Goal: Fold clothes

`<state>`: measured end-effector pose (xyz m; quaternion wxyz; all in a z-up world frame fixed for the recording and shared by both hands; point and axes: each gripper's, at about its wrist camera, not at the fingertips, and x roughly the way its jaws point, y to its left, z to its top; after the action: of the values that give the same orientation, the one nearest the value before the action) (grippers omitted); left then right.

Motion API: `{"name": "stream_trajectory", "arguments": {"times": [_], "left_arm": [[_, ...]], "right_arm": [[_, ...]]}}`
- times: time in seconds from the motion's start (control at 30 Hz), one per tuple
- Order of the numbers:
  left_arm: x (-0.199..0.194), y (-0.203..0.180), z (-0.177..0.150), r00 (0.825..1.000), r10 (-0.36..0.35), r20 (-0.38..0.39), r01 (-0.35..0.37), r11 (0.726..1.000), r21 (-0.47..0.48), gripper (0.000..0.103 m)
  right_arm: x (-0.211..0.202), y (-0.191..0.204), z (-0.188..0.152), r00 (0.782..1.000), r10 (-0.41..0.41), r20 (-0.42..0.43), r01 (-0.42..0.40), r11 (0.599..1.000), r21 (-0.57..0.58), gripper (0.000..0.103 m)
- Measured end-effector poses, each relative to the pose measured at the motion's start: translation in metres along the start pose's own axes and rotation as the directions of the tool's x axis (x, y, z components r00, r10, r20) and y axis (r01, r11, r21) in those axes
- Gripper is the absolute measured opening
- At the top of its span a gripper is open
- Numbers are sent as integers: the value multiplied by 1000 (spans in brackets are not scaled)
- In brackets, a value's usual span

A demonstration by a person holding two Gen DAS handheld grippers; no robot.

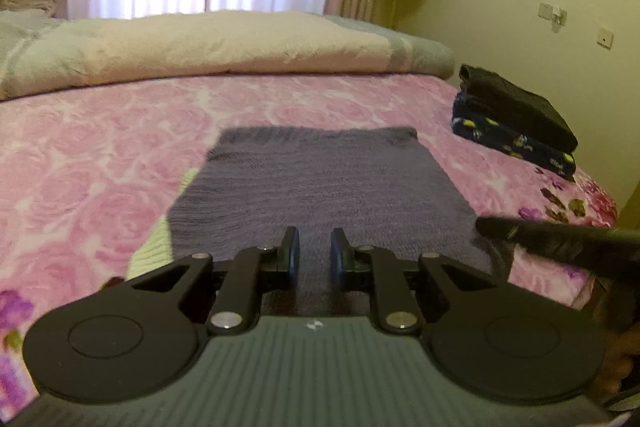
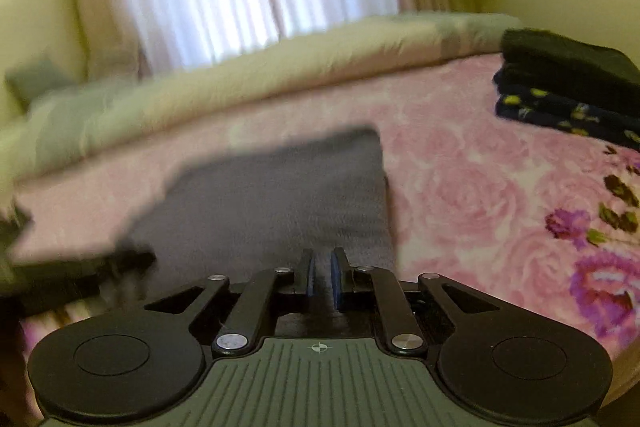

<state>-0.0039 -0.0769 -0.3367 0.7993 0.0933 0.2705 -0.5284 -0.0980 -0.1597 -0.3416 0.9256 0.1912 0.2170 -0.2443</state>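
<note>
Purple-grey knitted garment [image 1: 320, 183] lies flat on the pink rose-print bedspread [image 1: 100, 155], already squared into a neat rectangle, near edge right under your tongs. Looks mid-fold to me: sides seem tucked, but it is still a wide panel, so at least one more fold is probably left, then onto the pile.

Done pile: a black folded garment [image 1: 520, 107] sits on top of a dark navy folded garment with small yellow print [image 1: 516, 143], at the far right edge of the bed, well apart from the knit.

Your left gripper [image 1: 315, 251] hovers over the near hem, jaws parted a little, fabric visible in the gap but pads not pressing it, so nothing is held. Your right gripper [image 2: 323, 273] is over the knit's near right corner, jaws nearly closed with a thin slit; that view is blurred and I see no cloth pinched, so I'd call it closed on nothing.

A cream and grey rolled duvet [image 1: 224, 43] lies across the far side of the bed, not part of the job as far as I can judge.
</note>
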Motion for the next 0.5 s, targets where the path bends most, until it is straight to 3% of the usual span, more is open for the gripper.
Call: {"name": "stream_trajectory", "arguments": {"times": [0.03, 0.17, 0.2, 0.4, 0.47, 0.5], "left_arm": [[-2, -1, -2, 1000, 6, 1, -6, 1000, 3, 16], [6, -3, -6, 999, 33, -27, -32, 999, 32, 17], [7, -4, -5, 999, 37, -37, -36, 999, 31, 17], [-19, -8, -4, 990, 96, -102, -99, 995, -22, 17], [-31, -11, -10, 986, 114, -119, -119, 993, -30, 18], [-34, -12, -13, 984, 122, -129, -126, 992, -27, 19]], "right_arm": [[-7, 3, 1, 999, 16, 29, -17, 1000, 6, 11], [8, 19, -16, 998, -18, -60, 14, 997, -76, 10], [10, 19, -20, 999, -30, -45, 26, 996, -84, 10], [-14, 24, -5, 989, -71, -128, 60, 995, -85, 13], [-26, 26, -13, 986, -102, -134, 92, 993, -76, 65], [-31, 27, -18, 985, -109, -136, 100, 992, -72, 99]]}}
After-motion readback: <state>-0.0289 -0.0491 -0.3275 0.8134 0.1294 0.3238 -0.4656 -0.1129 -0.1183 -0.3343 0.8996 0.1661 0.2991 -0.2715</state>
